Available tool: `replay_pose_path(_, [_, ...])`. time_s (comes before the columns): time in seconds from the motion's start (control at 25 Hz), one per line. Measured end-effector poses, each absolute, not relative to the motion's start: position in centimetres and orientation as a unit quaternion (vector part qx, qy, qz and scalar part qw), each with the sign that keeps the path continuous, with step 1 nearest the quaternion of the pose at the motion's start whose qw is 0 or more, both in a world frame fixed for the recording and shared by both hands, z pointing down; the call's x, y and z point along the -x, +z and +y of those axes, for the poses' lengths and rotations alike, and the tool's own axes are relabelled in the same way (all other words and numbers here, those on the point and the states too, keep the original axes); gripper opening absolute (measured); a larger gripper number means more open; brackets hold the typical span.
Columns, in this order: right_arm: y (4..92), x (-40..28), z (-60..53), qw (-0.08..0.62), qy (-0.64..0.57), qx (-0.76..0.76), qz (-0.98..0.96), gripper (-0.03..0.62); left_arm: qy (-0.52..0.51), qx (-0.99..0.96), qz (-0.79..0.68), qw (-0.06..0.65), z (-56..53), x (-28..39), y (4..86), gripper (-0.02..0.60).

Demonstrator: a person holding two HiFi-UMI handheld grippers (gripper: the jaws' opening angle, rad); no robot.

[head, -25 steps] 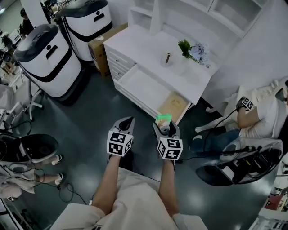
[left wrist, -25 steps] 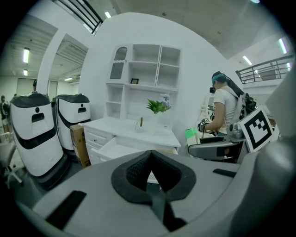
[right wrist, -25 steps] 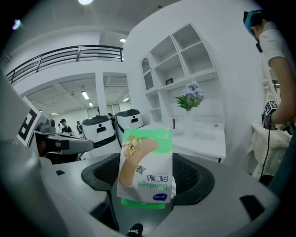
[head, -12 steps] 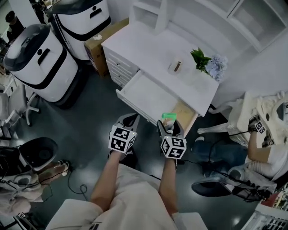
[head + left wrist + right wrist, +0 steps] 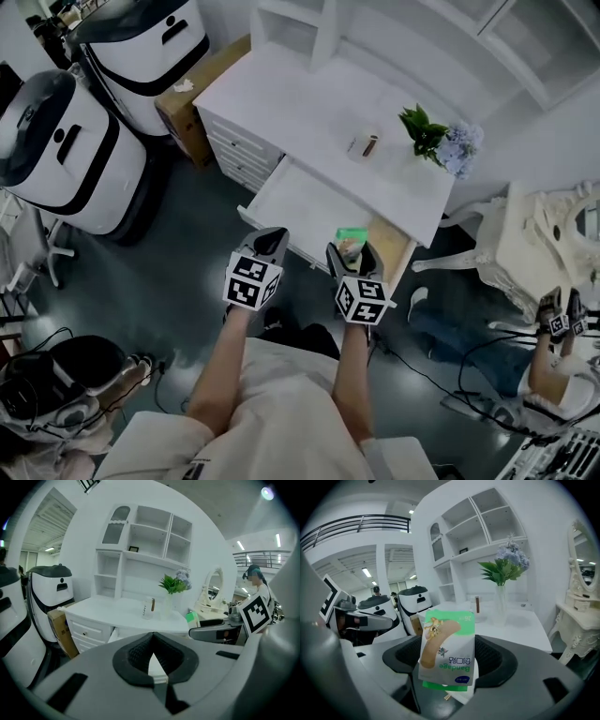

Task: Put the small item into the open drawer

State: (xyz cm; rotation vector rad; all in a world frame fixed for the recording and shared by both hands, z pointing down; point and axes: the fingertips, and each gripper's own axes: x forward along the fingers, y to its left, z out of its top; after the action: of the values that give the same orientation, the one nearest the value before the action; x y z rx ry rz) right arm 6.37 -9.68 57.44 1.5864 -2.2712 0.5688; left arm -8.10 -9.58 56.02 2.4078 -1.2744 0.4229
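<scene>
My right gripper [image 5: 350, 255] is shut on a small green-and-white bandage box [image 5: 352, 238], which stands upright between its jaws [image 5: 448, 645]. In the head view the box hangs at the front edge of the open white drawer [image 5: 302, 204], near its right end. That drawer is pulled out from the white desk [image 5: 309, 94]. My left gripper [image 5: 268, 246] is shut with nothing in it, level with the right one and just short of the drawer's front. In the left gripper view its jaws [image 5: 154, 667] meet in front of the desk.
On the desk stand a glass with a stick in it [image 5: 362, 145] and a vase of flowers [image 5: 439, 139]. A tan board [image 5: 392, 242] lies at the drawer's right end. Two white robots [image 5: 56, 150] and a cardboard box [image 5: 187, 101] stand left; a white chair [image 5: 539, 246] stands right.
The desk and drawer have come closer in view. Both grippers moved forward together; the bandage box now reaches the drawer's front edge. The grip on it is unchanged.
</scene>
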Motion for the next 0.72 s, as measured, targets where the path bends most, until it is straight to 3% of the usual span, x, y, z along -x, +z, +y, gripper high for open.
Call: replay_pose_path(0.72, [58.0,-3.8,-12.7,0.238,0.176,-0.514,-0.805,0.368,0.165,-0.87,-0.423,0.193,-12.6,8.3,55.9,0.015])
